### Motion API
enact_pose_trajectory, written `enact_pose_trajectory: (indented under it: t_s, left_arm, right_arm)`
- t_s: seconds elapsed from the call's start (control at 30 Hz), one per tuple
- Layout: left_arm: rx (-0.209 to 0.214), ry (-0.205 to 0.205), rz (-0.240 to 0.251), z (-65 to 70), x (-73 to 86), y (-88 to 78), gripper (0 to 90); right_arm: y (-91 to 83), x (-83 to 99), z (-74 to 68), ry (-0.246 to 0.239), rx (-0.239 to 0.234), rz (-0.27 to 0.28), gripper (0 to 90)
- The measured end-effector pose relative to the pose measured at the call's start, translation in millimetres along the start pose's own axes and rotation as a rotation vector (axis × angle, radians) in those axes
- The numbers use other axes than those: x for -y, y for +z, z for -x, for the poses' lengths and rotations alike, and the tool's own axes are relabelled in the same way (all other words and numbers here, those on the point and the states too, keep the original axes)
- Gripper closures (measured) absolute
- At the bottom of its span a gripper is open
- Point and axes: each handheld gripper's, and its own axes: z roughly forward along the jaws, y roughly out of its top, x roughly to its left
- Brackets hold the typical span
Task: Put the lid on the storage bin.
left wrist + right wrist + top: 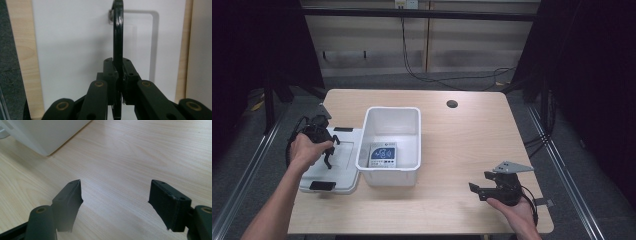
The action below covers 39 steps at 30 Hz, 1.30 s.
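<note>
Left gripper (pixel 117 80): jaws clamped on black handle (pixel 118 37) of white lid (pixel 75 37). Right gripper (pixel 115 202): jaws apart, empty, above counter (pixel 125 157).

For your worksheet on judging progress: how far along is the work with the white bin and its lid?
Done: a packet lies inside the open white bin. In hand: the left gripper is clamped on the lid's black handle; the lid lies beside the bin. Left: probably lidding the bin. The right gripper waits open.
</note>
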Motion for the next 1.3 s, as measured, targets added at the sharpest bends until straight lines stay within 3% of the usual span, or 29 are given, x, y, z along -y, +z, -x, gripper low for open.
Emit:
enact_pose_trajectory:
  t_s: [0.23,0.73,0.93,1.2,1.3]
  left_arm:
    - [0.003,0.0,-0.007,0.2,1.4,-1.2,84.6]
    - [0.014,0.016,-0.013,-4.8,3.2,-23.2,84.7]
    - [0.009,0.003,-0.015,-6.3,3.5,-28.0,84.7]
    - [0.01,0.03,-0.018,-9.3,4.7,-40.7,84.8]
    - [0.016,0.017,-0.012,-10.2,4.9,-43.1,84.8]
  right_arm:
    - [0.3,0.1,-0.2,0.0,-0.002,-0.003,25.9]
    - [1.2,0.6,-0.5,-0.004,-0.004,-0.014,25.9]
    - [1.4,0.5,-0.4,0.002,0.0,-0.017,25.9]
    - [1.6,0.8,-0.2,0.0,0.001,-0.018,25.9]
    - [1.7,0.9,0.1,0.001,0.002,-0.018,25.9]
